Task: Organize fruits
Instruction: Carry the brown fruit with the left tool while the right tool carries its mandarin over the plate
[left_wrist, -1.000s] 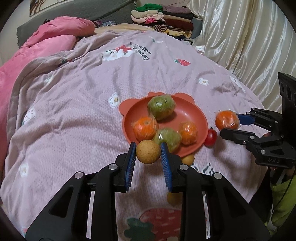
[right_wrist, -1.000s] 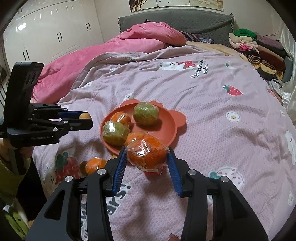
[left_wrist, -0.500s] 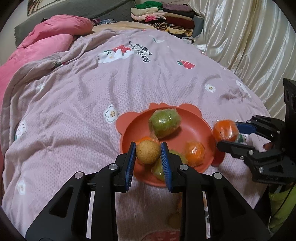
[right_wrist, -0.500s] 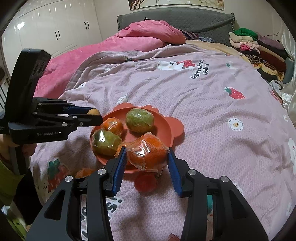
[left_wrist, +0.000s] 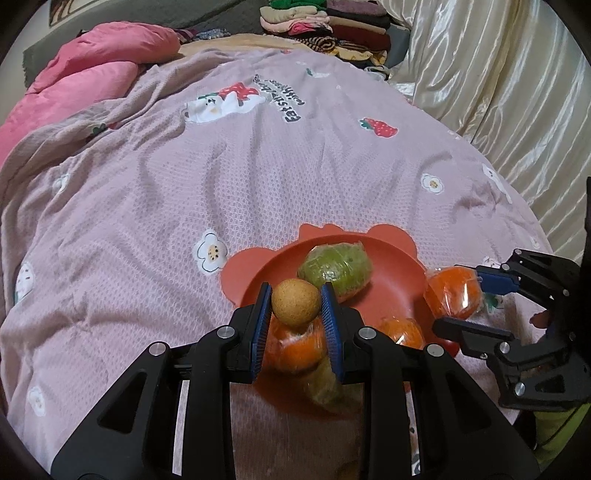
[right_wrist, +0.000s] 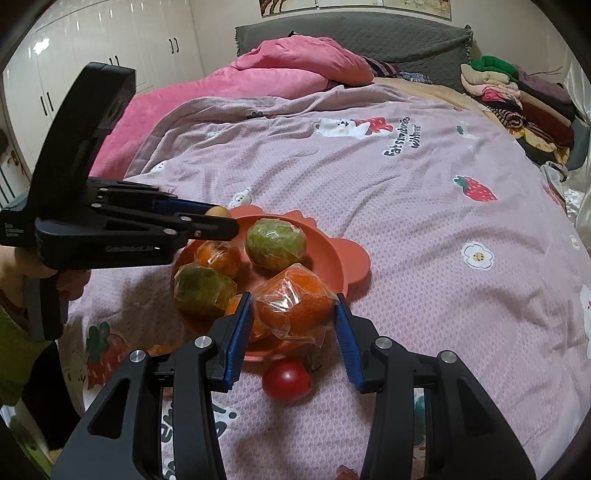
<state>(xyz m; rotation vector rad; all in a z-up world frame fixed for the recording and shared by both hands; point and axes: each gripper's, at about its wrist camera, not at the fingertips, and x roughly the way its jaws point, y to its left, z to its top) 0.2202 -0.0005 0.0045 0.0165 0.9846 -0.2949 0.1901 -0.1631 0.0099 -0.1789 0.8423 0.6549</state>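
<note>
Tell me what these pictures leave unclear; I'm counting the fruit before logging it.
- Left wrist view: the fruits behind the left gripper and its small brown fruit are blurred and partly covered.
- Right wrist view: an orange piece is hidden behind the right gripper's finger.
- Right wrist view: the near rim of the plate is covered by the wrapped orange.

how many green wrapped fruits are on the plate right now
2: one green fruit at the far side of the orange plate, another at its near left edge. More may be hidden.

We see white wardrobes far left, a grey headboard, cream curtains right.
</note>
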